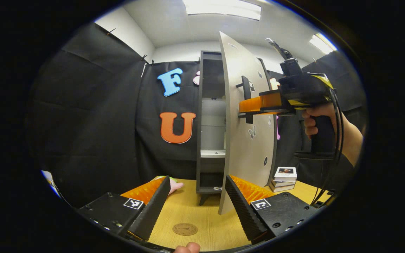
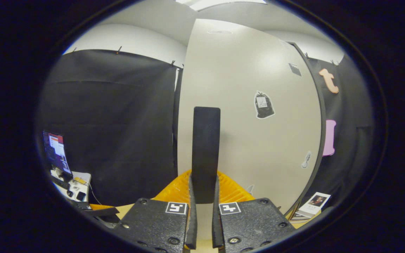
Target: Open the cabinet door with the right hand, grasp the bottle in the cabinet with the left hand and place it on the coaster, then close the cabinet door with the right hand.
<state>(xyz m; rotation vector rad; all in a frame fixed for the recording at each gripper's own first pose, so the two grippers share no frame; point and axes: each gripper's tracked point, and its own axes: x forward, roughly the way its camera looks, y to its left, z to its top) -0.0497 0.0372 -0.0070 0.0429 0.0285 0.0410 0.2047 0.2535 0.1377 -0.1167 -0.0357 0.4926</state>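
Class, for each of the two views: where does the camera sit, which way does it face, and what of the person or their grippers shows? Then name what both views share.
Left gripper view: rides the open left gripper above the table, facing the cabinet; shows the right gripper and a hand.
Right gripper view: rides the right gripper, facing the door; its fingers clamp the handle.
Shared: door, handle, right gripper, books.
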